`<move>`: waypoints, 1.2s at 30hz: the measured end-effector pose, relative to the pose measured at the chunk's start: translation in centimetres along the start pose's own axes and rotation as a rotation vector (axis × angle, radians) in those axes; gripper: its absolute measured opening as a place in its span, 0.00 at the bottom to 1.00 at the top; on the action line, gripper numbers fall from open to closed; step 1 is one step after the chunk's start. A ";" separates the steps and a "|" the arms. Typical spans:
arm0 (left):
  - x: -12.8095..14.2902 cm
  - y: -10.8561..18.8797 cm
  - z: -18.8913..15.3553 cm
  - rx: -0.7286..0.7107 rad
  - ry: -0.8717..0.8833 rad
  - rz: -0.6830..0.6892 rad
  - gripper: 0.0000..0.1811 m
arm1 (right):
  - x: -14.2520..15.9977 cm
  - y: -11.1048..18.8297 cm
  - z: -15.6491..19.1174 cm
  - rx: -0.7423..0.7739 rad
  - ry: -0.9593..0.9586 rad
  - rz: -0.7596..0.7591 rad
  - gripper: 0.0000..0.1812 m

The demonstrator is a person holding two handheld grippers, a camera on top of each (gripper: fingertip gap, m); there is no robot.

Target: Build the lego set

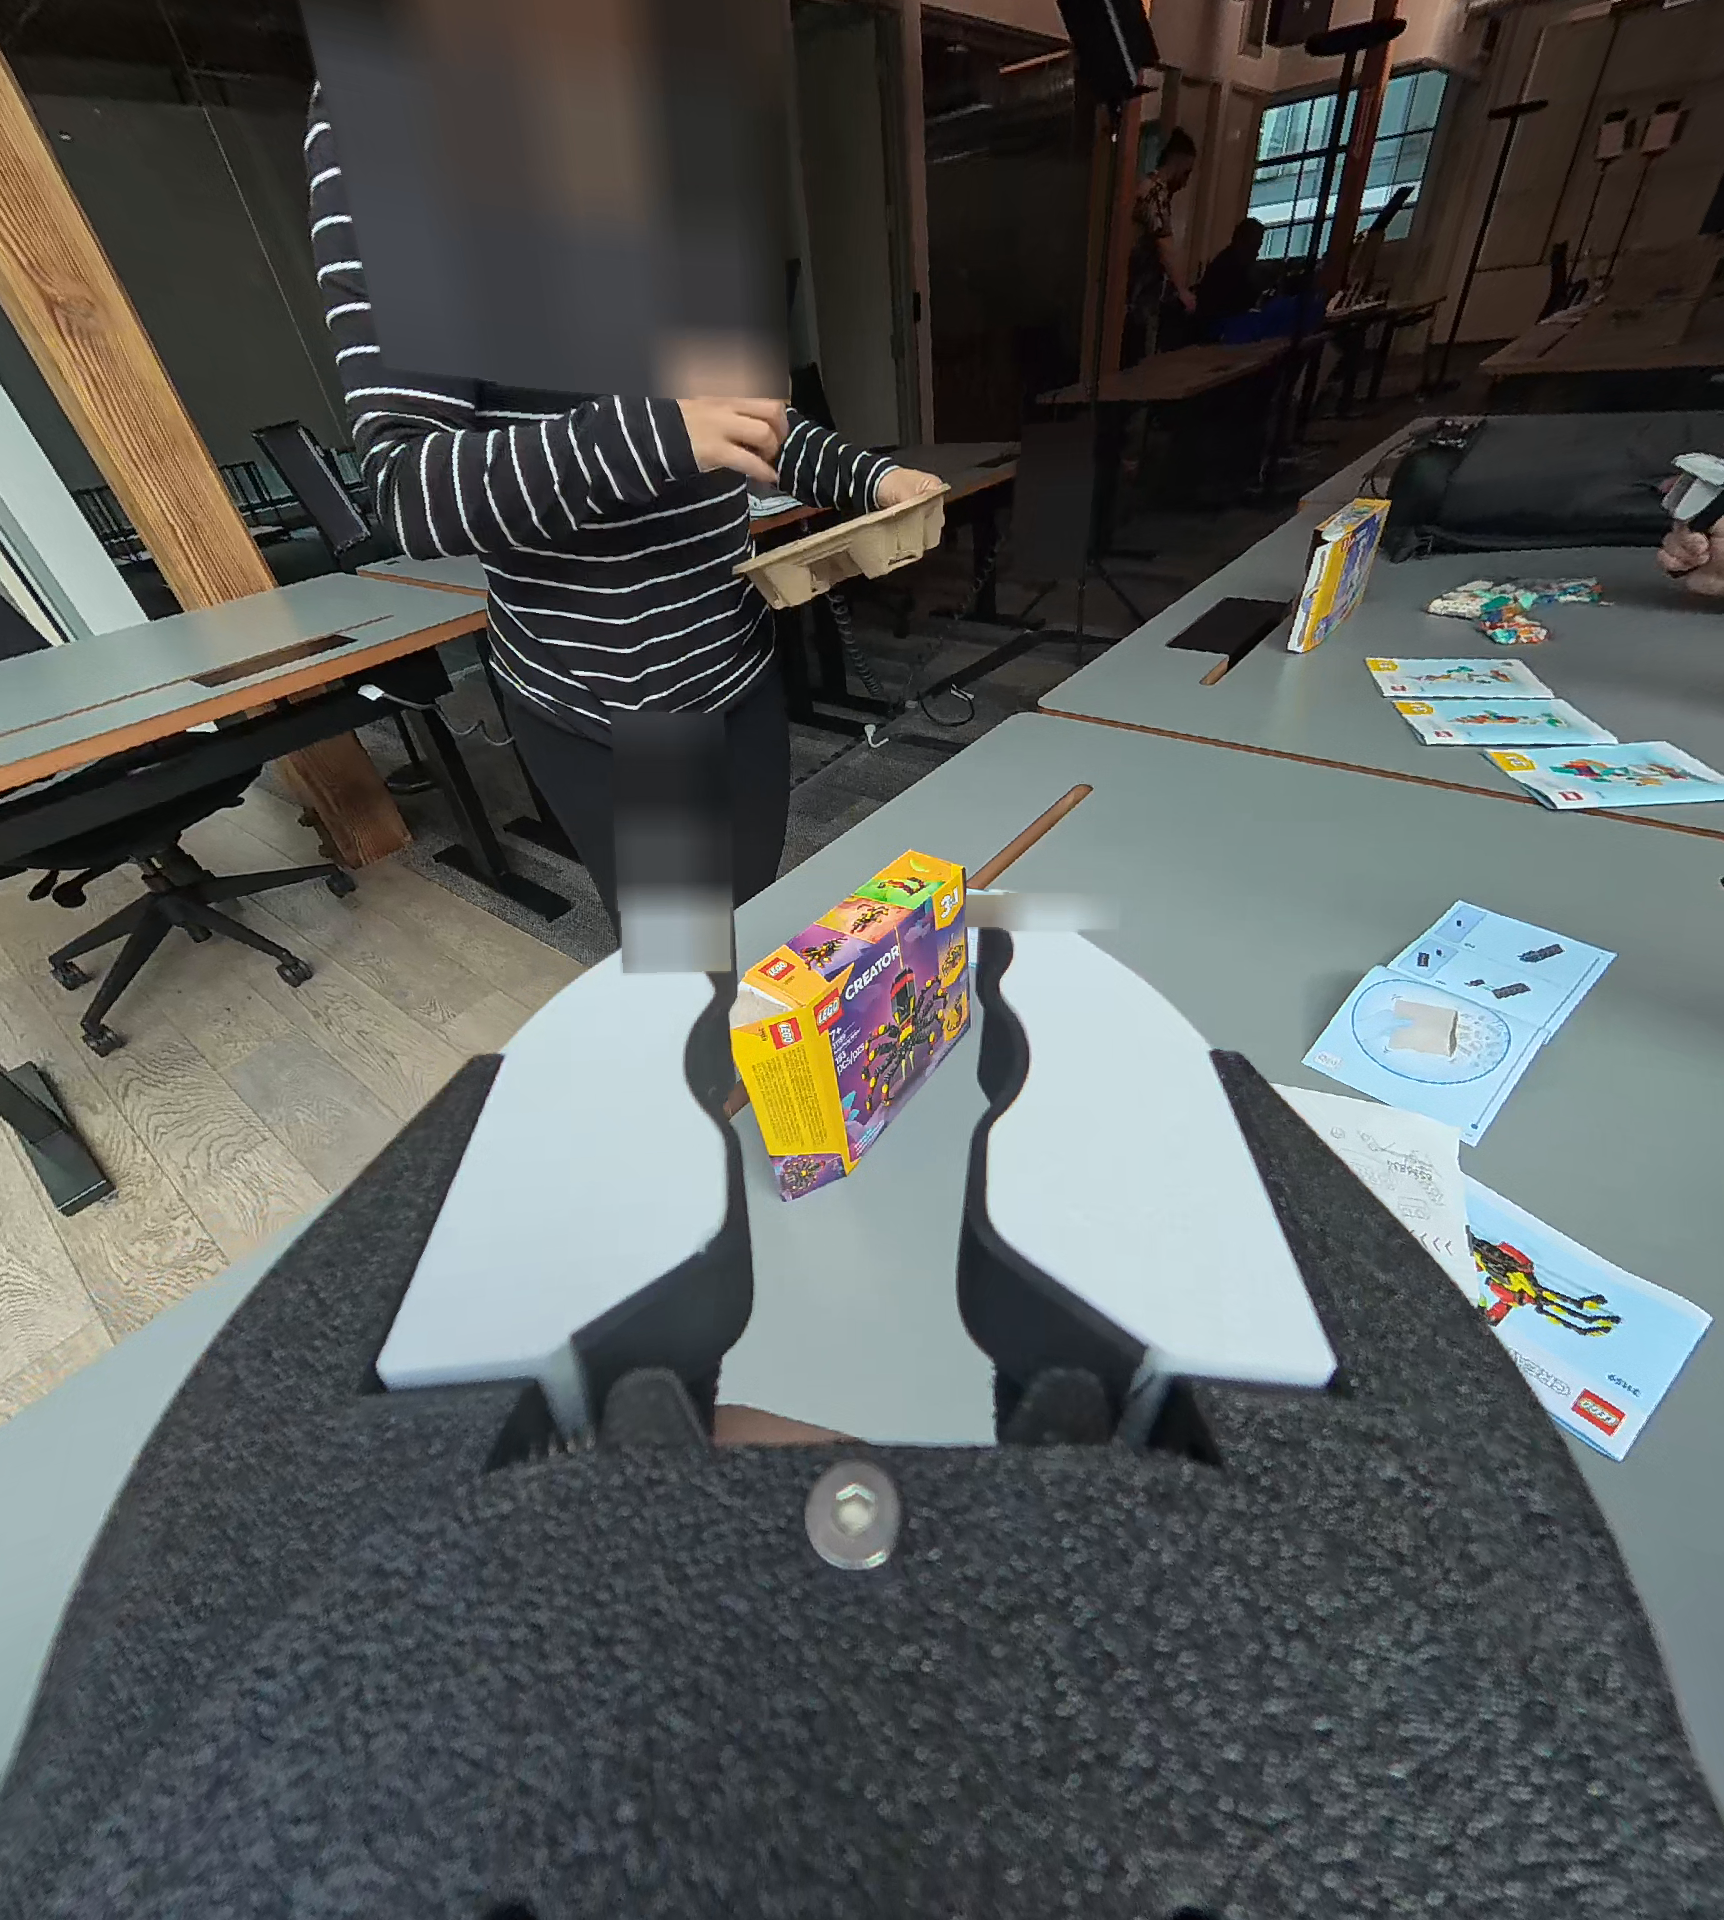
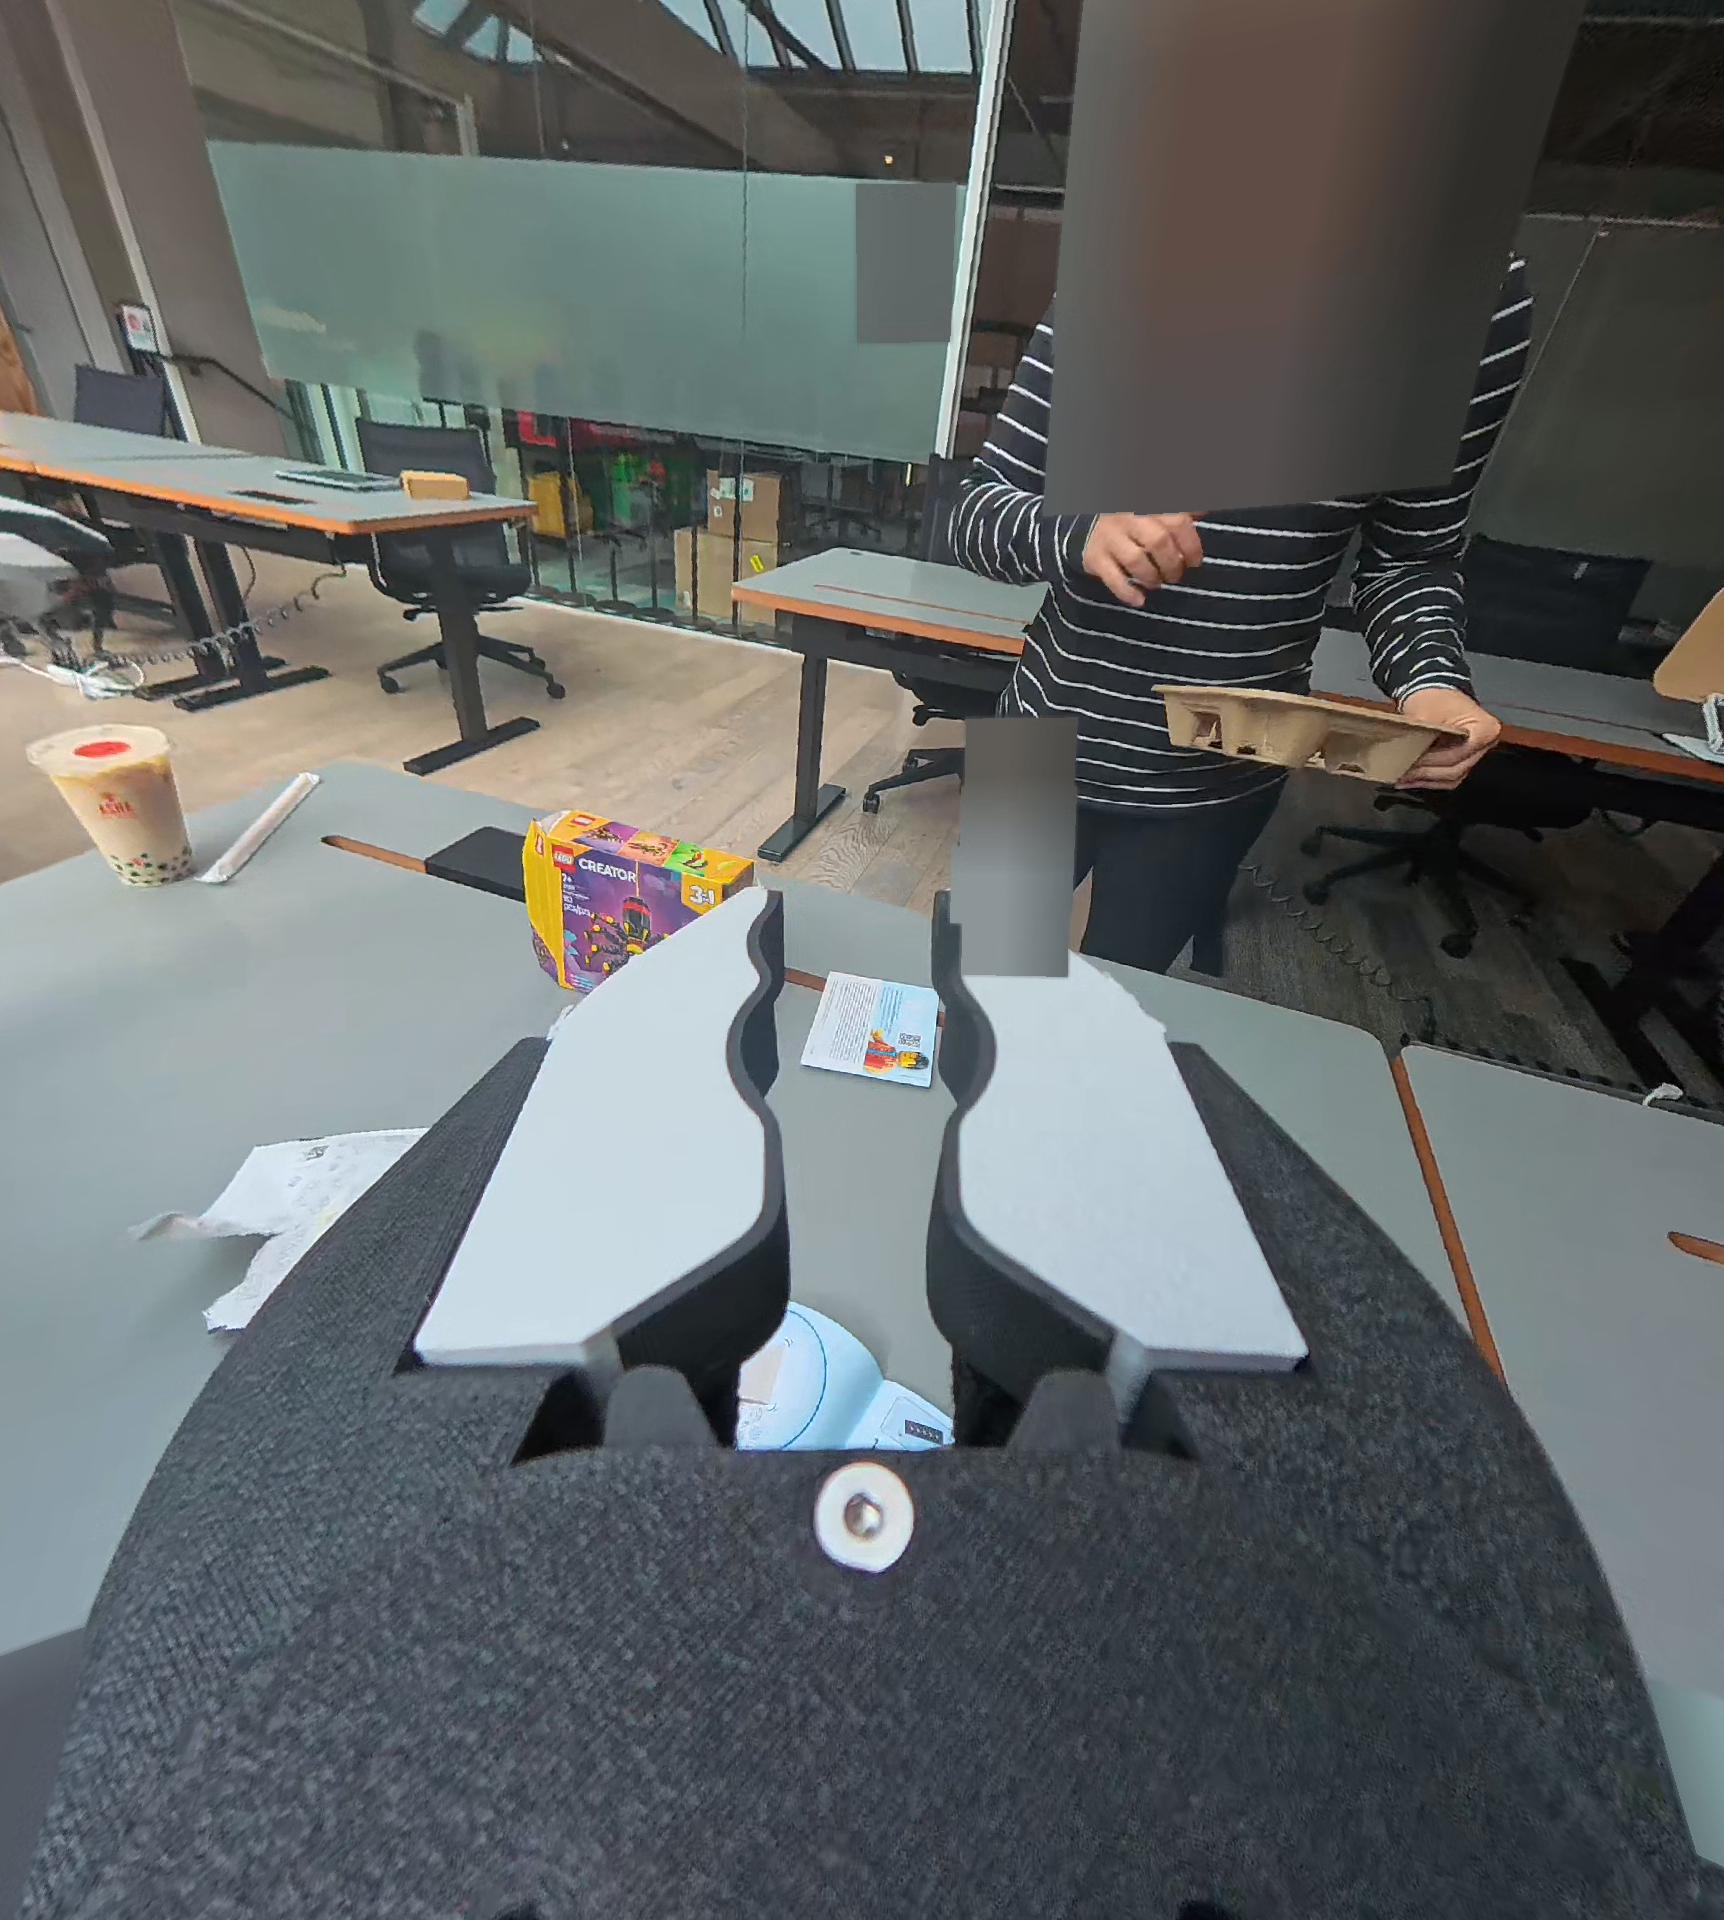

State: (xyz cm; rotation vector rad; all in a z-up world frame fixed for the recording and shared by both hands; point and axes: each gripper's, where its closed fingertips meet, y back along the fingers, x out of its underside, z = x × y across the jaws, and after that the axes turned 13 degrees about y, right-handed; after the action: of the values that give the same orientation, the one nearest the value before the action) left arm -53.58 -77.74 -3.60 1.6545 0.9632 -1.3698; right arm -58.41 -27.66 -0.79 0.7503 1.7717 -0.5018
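A purple and yellow lego box (image 1: 853, 1023) stands upright on the grey table (image 1: 1253, 883), its top flap open. My left gripper (image 1: 842, 966) is open and empty, its fingers framing the box from above and behind without touching it. In the right wrist view the same box (image 2: 629, 899) stands to the left beyond my right gripper (image 2: 858, 925), which is open and empty above the table. An open blue instruction booklet (image 1: 1460, 1013) lies to the right of the box, and another blue booklet (image 1: 1575, 1320) lies nearer. No loose bricks show.
A person in a striped top (image 1: 567, 520) stands past the table's far edge holding a cardboard cup tray (image 2: 1305, 727). A bubble tea cup (image 2: 115, 800) and wrapped straw (image 2: 260, 826) stand far left. A small leaflet (image 2: 873, 1029) and crumpled paper (image 2: 297, 1205) lie near. A second table holds another box (image 1: 1341, 571) and booklets (image 1: 1502, 722). My hands' fingertips stand some 50 centimeters from each other.
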 end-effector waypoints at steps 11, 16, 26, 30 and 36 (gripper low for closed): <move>3.3 -8.7 -8.2 0.011 0.110 -0.153 0.23 | 0.6 -10.1 9.8 -0.098 -0.078 -0.081 0.15; 4.2 -14.1 -17.4 0.147 0.116 -0.110 0.24 | -1.3 -15.4 17.2 -0.232 -0.098 -0.109 0.17; 5.7 -13.1 -13.6 0.099 0.103 -0.032 0.24 | 3.2 -13.3 12.6 -0.173 -0.108 0.003 0.16; 6.7 -15.8 -17.5 0.140 0.106 -0.028 0.23 | 2.0 -16.5 17.8 -0.258 -0.112 -0.027 0.16; 8.5 -13.8 -13.2 0.075 0.123 -0.005 0.23 | 4.7 -14.1 14.6 -0.206 -0.119 -0.001 0.16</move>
State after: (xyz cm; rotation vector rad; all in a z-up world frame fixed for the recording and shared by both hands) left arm -59.51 -59.36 -11.59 1.8115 0.9973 -1.3349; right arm -59.31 -46.19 -10.25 0.5641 1.6832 -0.3506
